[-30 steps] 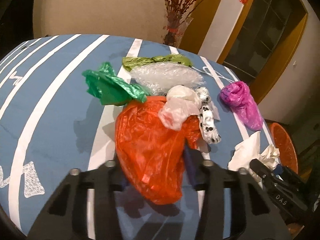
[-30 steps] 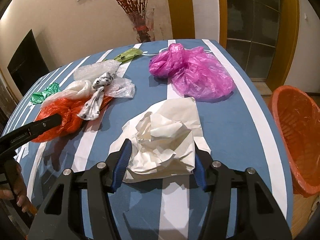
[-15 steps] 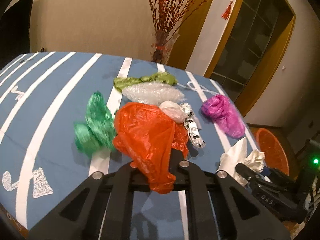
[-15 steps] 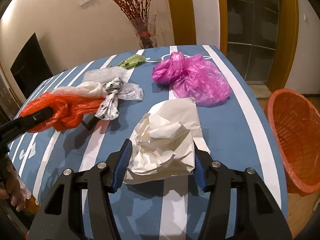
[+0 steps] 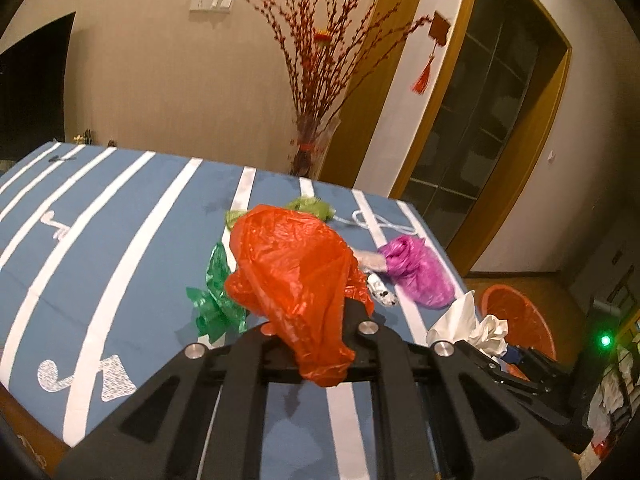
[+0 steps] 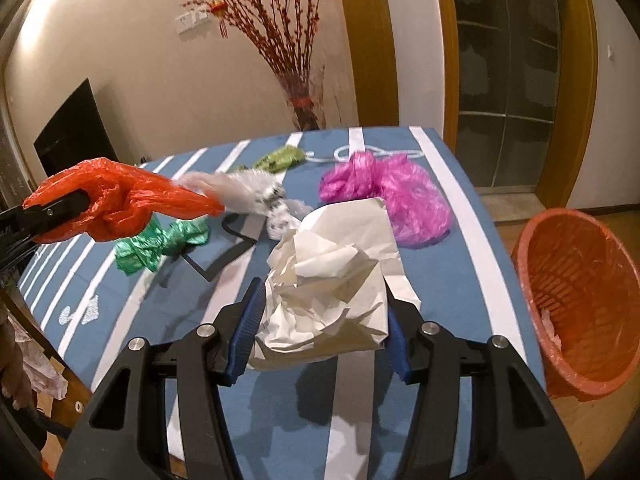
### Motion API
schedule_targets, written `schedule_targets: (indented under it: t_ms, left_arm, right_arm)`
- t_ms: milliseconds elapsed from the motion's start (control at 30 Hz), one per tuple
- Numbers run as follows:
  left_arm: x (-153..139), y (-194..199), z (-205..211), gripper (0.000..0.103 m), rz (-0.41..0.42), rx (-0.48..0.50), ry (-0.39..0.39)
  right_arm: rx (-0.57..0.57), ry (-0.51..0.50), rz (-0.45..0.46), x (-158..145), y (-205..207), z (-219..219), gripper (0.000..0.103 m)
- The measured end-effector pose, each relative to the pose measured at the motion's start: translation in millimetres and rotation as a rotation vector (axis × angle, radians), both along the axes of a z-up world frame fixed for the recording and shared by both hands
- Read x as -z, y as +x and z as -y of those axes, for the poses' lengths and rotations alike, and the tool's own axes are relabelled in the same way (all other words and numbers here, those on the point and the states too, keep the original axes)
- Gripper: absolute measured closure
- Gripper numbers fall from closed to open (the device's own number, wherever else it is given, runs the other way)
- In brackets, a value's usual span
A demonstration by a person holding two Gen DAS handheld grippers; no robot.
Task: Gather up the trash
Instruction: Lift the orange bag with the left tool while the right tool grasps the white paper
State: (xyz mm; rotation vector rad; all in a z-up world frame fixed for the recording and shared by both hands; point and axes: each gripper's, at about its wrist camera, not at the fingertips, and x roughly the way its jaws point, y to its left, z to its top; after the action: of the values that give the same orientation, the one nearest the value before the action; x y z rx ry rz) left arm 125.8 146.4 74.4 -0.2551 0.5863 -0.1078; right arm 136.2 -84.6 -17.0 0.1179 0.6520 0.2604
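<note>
Both grippers loaded, trash held above table.
L gripper [image 5: 316, 320] pinching orange bag [image 5: 296, 276]; R gripper [image 6: 320, 332] clamped on crumpled white paper [image 6: 340, 280]; orange basket [image 6: 580, 300] beside table [image 6: 460, 264].

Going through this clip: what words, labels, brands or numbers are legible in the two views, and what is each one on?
No text reads clearly in either view.
tablecloth: the white marks near its edge are letter-like shapes, not readable as a word.
wall plate: no legible marking.
red hanging ornament: too small to tell whether it bears any character.
</note>
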Motion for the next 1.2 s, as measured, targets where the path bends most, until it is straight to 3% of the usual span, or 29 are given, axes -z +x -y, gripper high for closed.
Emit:
schedule_targets:
  t_ms: [500,833,1200]
  left_arm:
    - [-49,-13,33,0.094,0.098,0.063,0.004]
    - [-40,15,104,0.094,0.069,0.201,-0.013]
    - [-15,42,206,0.093,0.008,0.385,-0.04]
  right_arm:
    - [0.053,0.023,0.102,-36,-23,35,0.049]
    - [0.169,0.014,0.14,-47,-25,89,0.049]
    - [0.359,0.041,0.147,-43,-30,177,0.049]
